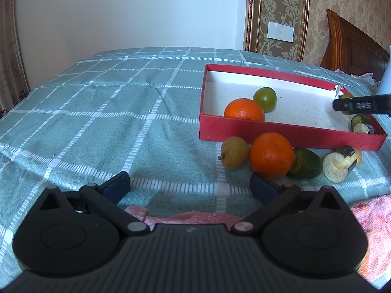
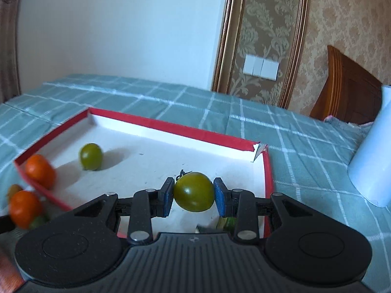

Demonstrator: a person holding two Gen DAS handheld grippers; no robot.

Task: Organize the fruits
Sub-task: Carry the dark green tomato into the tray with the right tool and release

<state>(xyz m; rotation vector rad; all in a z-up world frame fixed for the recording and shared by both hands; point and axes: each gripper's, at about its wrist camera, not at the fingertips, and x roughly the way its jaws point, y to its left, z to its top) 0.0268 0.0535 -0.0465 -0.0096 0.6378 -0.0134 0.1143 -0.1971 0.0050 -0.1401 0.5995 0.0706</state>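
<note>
A red box [image 1: 281,134] with a white inside lies on the bed and holds an orange [image 1: 244,109] and a green tomato [image 1: 265,99]. My right gripper [image 2: 194,193] is shut on another green tomato [image 2: 194,191] over the box's right part [image 2: 268,171]; its finger [image 1: 356,105] shows in the left wrist view. The boxed tomato [image 2: 91,156] and orange [image 2: 40,171] show to the left. In front of the box lie a brown fruit [image 1: 234,152], an orange [image 1: 271,155], a dark green fruit [image 1: 306,163] and a cut piece [image 1: 339,163]. My left gripper [image 1: 190,185] is open and empty, low before them.
The bed has a teal checked cover [image 1: 122,122]. A pink towel [image 1: 371,219] lies at the near edge. A white cylinder [image 2: 371,161] stands right of the box. A wooden headboard [image 1: 352,46] and the wall are behind.
</note>
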